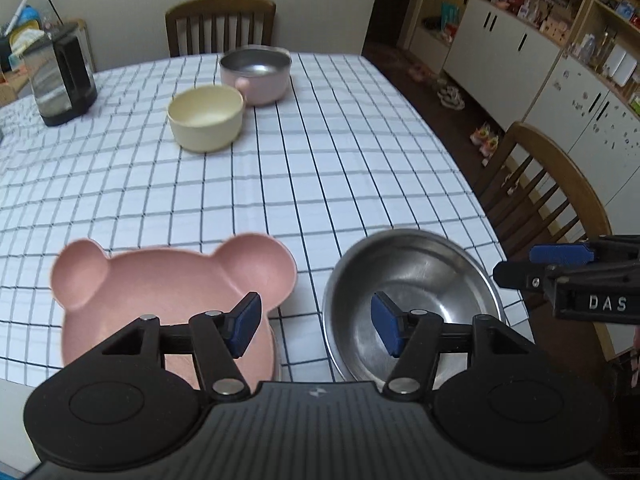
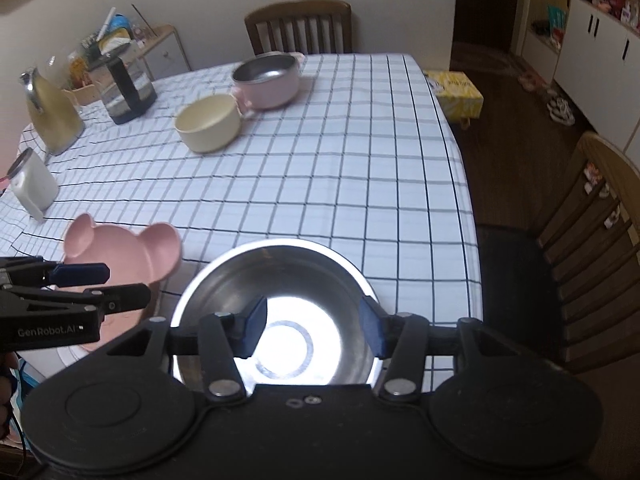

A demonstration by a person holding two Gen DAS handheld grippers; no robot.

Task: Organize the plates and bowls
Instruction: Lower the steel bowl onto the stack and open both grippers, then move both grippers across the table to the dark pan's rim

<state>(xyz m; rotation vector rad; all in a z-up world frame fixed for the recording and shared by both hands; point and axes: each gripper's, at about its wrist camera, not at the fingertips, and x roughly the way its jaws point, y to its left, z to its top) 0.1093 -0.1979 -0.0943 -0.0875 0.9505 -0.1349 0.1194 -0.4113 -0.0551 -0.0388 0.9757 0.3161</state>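
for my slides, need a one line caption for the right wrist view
Open right gripper poised over a steel bowl, pink bear plate and left gripper alongside.

Matte black left claw (image 1: 314,326) with blue pads on its fingers (image 1: 244,326), silver rivets at linkage pivots, two round black discs at 7 and 5 o'clock, ribbed housing with small logo. Same build on right claw (image 2: 314,326): dark blue fingertips (image 2: 254,330), silver pivots, two small screws on smooth housing. White lettering "GenRobot.AI" and "DAS" on the sides.
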